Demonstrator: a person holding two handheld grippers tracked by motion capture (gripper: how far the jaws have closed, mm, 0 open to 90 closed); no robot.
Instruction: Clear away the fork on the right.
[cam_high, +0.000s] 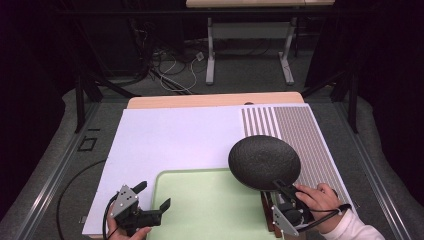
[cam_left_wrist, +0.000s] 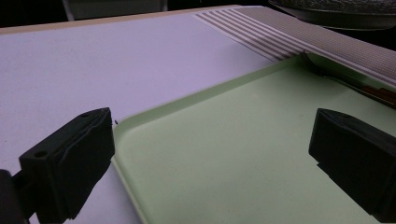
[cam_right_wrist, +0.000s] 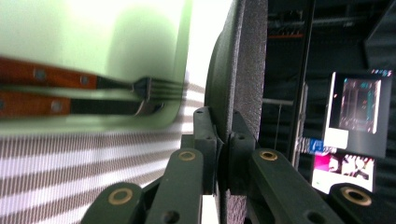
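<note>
- We see a pale green tray (cam_high: 210, 205) lying on the white mat (cam_high: 170, 135).
- We spot a fork (cam_right_wrist: 154, 88) and another wooden-handled utensil (cam_right_wrist: 32, 103) side by side at the tray's edge.
- We note a striped placemat (cam_high: 300, 130) on the right.

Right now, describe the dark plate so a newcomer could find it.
Start at the pale green tray near the table's front edge. At its right far corner, the right gripper pinches the rim of the dark plate, round and rough-textured, unlike the wooden-handled cutlery on the tray.

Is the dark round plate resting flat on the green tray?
No: the right gripper holds the plate by its rim, lifted over the corner of the green tray, its underside facing up.
</note>
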